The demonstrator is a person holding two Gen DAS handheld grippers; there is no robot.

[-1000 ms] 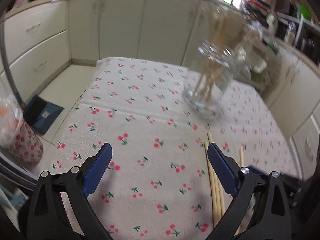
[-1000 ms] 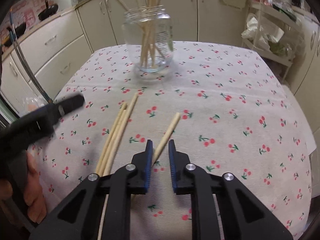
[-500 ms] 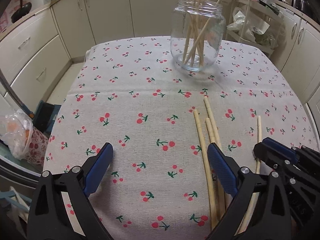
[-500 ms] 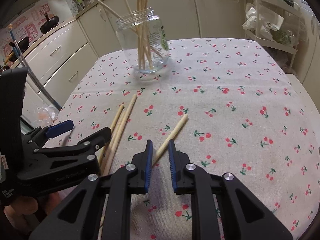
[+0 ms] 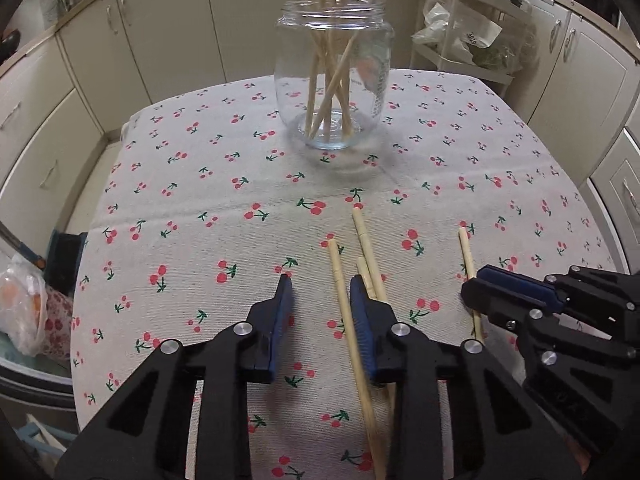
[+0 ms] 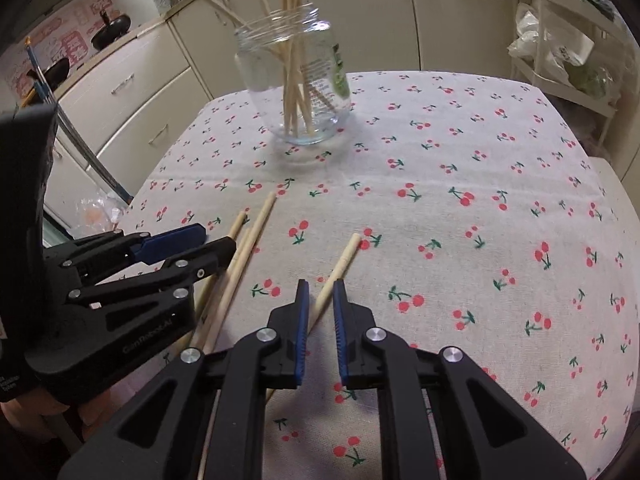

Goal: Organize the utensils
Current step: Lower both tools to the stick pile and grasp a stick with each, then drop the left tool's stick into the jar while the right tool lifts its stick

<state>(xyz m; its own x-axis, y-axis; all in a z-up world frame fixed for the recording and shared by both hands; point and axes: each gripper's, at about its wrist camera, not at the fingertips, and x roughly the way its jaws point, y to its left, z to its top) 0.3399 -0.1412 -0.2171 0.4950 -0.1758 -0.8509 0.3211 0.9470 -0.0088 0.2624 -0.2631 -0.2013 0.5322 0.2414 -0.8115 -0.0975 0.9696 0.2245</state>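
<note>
A clear glass jar point(image 5: 332, 80) point(image 6: 296, 92) with several wooden chopsticks in it stands at the far middle of the cherry-print tablecloth point(image 5: 200, 280). Three loose chopsticks point(image 5: 366, 240) point(image 6: 256, 224) lie side by side near the front. My left gripper point(image 5: 320, 284) point(image 6: 214, 239) is over them, jaws closing. One chopstick point(image 5: 340, 280) lies between them against the right finger, and the left pad is clear of it. A single chopstick point(image 6: 344, 256) point(image 5: 464, 248) runs between the narrow, closing jaws of my right gripper point(image 6: 320, 286) point(image 5: 476, 284) and still rests on the cloth.
Cream cupboards point(image 5: 168, 32) ring the table. A wire rack with plastic bags point(image 6: 560, 52) stands at the back right. A plastic bag point(image 5: 24, 304) sits on the floor past the table's left edge. A hand point(image 6: 24, 416) holds the left gripper.
My left gripper swung towards the three loose chopsticks and dropped a little, and its jaws went from wide apart to narrow. The right gripper stayed over the single chopstick, jaws slightly narrower.
</note>
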